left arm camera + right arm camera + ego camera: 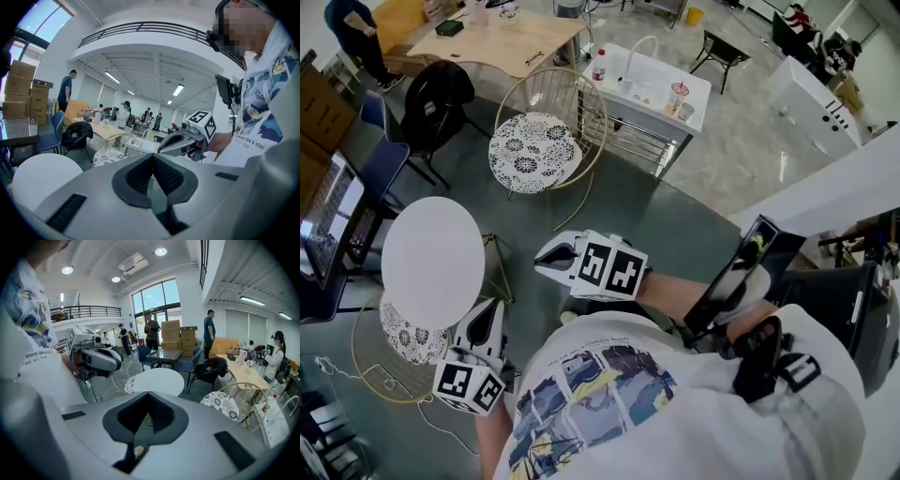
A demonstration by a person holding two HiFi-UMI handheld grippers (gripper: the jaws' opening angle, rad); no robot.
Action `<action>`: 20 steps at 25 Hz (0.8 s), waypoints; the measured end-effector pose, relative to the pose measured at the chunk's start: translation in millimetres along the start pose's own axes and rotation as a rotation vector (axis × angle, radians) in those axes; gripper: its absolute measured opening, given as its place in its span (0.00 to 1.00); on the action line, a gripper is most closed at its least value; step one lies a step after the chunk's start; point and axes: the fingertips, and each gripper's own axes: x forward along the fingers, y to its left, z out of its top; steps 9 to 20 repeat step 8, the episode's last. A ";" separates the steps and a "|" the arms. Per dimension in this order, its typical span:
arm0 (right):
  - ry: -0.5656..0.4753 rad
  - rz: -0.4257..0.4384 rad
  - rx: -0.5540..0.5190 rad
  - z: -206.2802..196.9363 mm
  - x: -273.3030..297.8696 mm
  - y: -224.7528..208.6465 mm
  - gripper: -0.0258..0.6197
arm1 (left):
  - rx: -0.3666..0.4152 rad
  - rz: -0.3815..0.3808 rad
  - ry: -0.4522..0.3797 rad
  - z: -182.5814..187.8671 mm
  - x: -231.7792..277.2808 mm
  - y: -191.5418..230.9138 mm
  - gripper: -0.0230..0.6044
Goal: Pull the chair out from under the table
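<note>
Bright, even indoor light fills all three views. In the right gripper view round ceiling lights (pixel 161 251) and tall windows (pixel 154 296) glow near white; in the left gripper view an upper-left window (pixel 44 18) is blown out and strip lights (pixel 178 89) shine overhead. Both gripper views bend strongly at the rim and go black in the corners. In the head view the round white table (pixel 431 258) looks almost featureless, and shadows on the floor (pixel 675 225) are faint and soft

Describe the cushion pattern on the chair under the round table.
White with black floral print; cushion shows best in head view.
</note>
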 end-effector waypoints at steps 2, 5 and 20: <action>0.003 0.003 0.003 0.5 2.6 -1.2 0.06 | -0.002 0.002 0.002 0.0 -0.1 3.1 0.05; 0.007 0.004 0.005 1.2 5.2 -4.2 0.06 | -0.005 0.001 0.003 1.0 0.9 6.8 0.05; 0.005 0.000 0.006 2.1 7.9 -8.6 0.06 | -0.008 0.002 0.000 2.0 1.9 10.5 0.05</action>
